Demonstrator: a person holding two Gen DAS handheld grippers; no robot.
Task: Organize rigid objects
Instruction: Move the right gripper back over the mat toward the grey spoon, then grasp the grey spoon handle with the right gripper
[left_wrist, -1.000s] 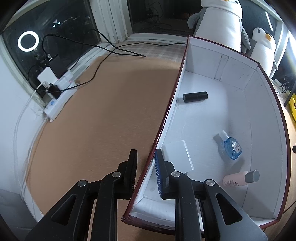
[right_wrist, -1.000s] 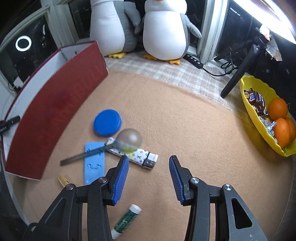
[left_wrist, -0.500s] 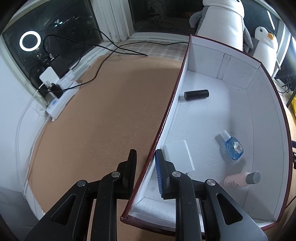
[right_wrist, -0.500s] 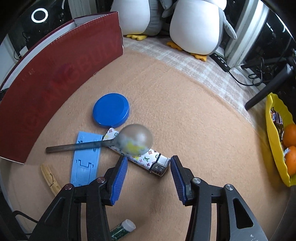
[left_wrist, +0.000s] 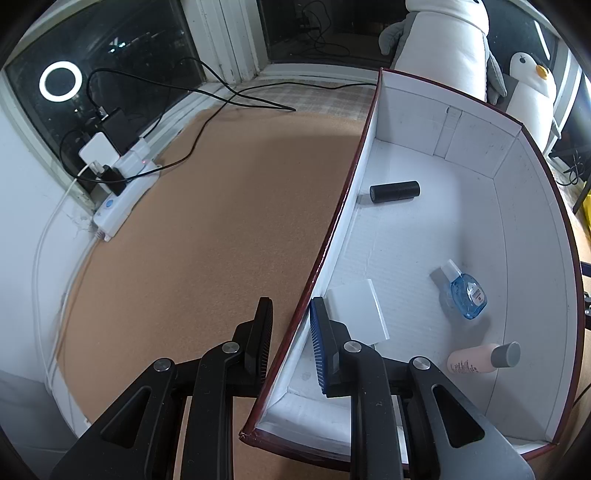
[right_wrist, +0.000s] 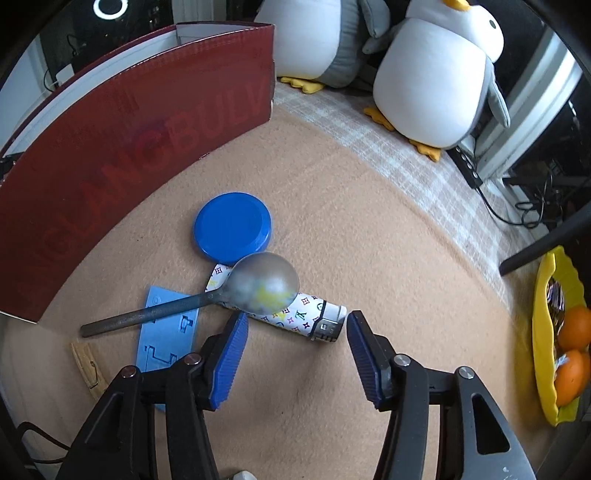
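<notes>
Moved down closer over patterned lighter (right_wrist: 280, 314), right gripper (right_wrist: 295, 332), rolled since earlier; jaws just been opening, wide apart now, lighter's metal end just ahead between the tips, not pressed. Spoon (right_wrist: 225, 295) lying across lighter and light blue plate (right_wrist: 166, 332), blue lid (right_wrist: 232, 228) touching behind. Left gripper (left_wrist: 290, 332) unmoved, clamped on side wall of box (left_wrist: 332, 236). Inside box: black cylinder (left_wrist: 394, 191), blue bottle (left_wrist: 466, 295), pink bottle (left_wrist: 480, 359), white card (left_wrist: 356, 314).

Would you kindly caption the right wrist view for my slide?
Right gripper, jaws just opening, poised over a patterned lighter beneath a spoon.
</notes>
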